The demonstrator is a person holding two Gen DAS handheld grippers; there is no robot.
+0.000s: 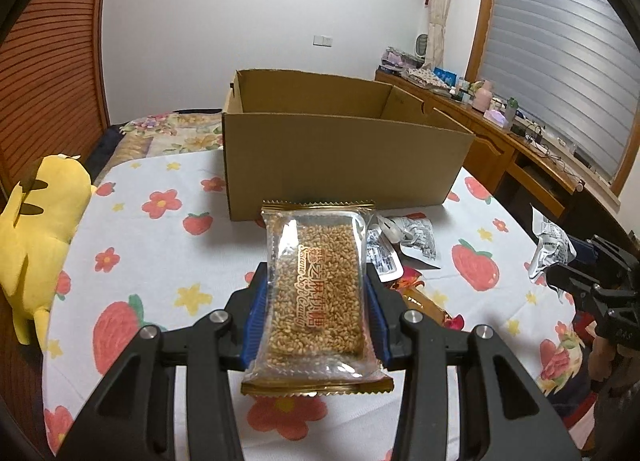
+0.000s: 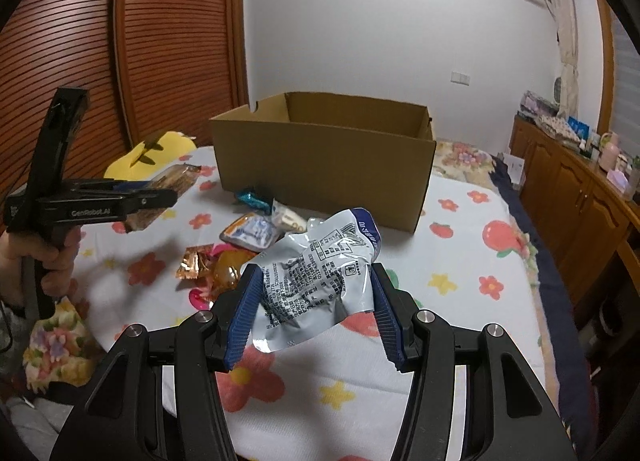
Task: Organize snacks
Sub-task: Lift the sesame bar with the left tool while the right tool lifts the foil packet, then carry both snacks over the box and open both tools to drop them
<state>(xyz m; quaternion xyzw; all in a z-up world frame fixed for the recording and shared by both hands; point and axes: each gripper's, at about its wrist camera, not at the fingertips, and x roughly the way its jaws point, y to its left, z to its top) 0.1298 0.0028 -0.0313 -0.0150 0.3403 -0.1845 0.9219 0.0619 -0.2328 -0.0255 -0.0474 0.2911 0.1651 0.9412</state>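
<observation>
Flower-print bedsheet (image 1: 160, 245) under everything, white wall behind.

Left wrist view: left gripper (image 1: 316, 301) clamped partway on sesame candy bar (image 1: 320, 293), blue pads pressing its long sides, bar raised off sheet. Open cardboard box (image 1: 340, 157) straight ahead, beyond bar. Loose snack packets (image 1: 404, 245) just right of tongs. Yellow plush toy (image 1: 40, 229) far left.

Right wrist view: right gripper (image 2: 316, 301) half closed, pinching crumpled silver-blue snack bag (image 2: 316, 277), lifted. Box ahead; snack pile ahead-left on sheet. Person's hand (image 2: 44, 257) grips left tool's handle at left.
</observation>
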